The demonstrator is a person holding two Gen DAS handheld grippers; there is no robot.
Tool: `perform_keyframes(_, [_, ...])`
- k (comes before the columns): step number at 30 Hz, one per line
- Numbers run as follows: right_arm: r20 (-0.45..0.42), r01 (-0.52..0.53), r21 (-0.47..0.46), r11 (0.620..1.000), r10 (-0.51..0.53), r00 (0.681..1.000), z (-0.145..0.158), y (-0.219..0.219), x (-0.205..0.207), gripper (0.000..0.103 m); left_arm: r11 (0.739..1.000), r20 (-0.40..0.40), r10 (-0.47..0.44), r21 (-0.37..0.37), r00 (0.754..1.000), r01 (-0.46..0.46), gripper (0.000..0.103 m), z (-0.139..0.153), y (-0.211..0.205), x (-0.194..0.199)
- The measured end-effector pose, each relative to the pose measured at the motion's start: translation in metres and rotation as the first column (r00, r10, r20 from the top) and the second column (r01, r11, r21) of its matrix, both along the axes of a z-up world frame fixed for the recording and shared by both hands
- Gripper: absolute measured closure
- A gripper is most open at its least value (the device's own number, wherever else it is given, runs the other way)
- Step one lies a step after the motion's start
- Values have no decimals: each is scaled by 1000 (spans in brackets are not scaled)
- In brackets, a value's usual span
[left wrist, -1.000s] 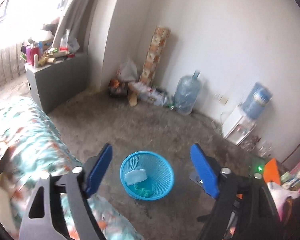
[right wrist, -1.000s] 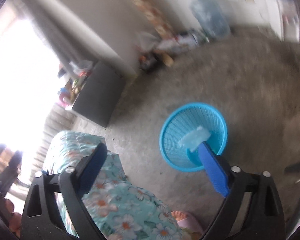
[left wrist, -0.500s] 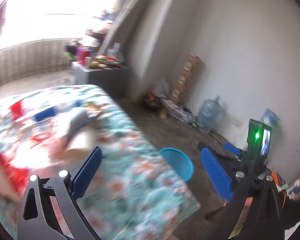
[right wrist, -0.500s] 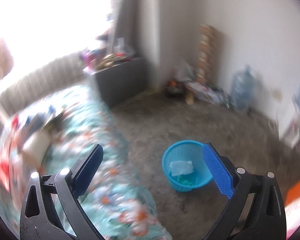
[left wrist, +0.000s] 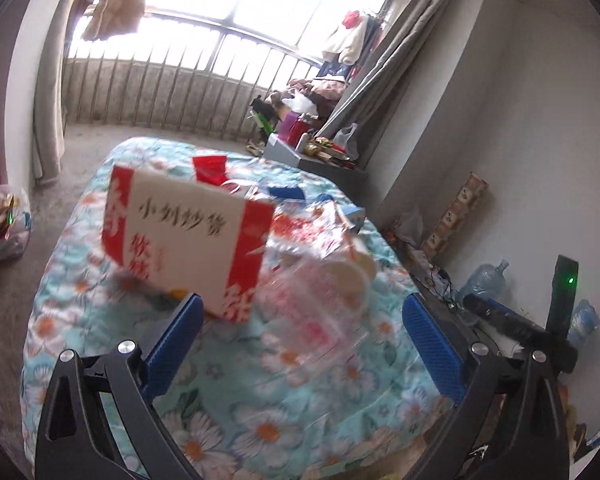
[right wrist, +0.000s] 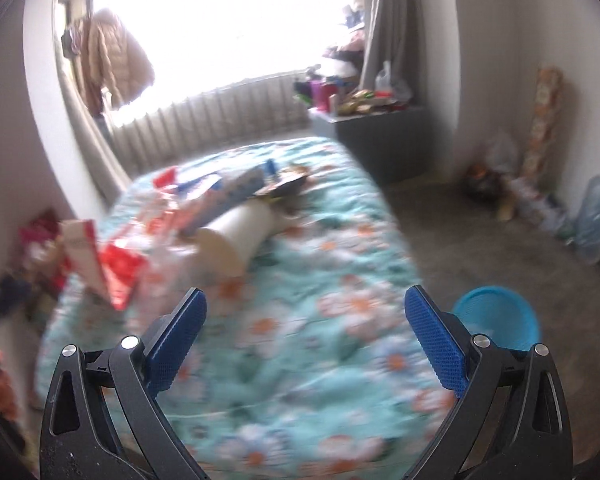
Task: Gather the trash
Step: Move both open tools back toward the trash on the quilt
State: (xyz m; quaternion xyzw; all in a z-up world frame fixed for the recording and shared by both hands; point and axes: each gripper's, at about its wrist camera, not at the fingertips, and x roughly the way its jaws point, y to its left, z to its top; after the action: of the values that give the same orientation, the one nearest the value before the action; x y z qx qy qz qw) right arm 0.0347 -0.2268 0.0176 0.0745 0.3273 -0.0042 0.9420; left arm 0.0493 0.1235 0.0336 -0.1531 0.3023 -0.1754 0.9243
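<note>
Floral quilt (left wrist: 236, 400) spread over the bed. Barred window (left wrist: 204, 60) behind, grey curtains (left wrist: 48, 92) at both sides, a tan coat (left wrist: 116, 4) hung up at the left. Grey cabinet (right wrist: 384, 140) in the corner, cluttered on top. Water jugs (right wrist: 596, 220) and a tall patterned box (right wrist: 544, 116) against the right wall.

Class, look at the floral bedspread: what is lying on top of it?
On the floral bedspread: a red-and-white carton, a paper cup, a red cup, clear plastic wrappers. The carton hides whatever lies behind it.
</note>
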Motion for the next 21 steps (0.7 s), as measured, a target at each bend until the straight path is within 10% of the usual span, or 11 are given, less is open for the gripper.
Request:
perform_keyframes(9, [-119, -181, 331, 926, 232, 966, -34, 43, 33, 18, 1000, -78, 4, -8, 997, -4, 6, -36, 14, 11])
perform_keyframes(21, [-214, -255, 430, 866, 372, 903, -68, 82, 79, 50, 1000, -25, -30, 0, 999, 30, 15, -41, 14, 34])
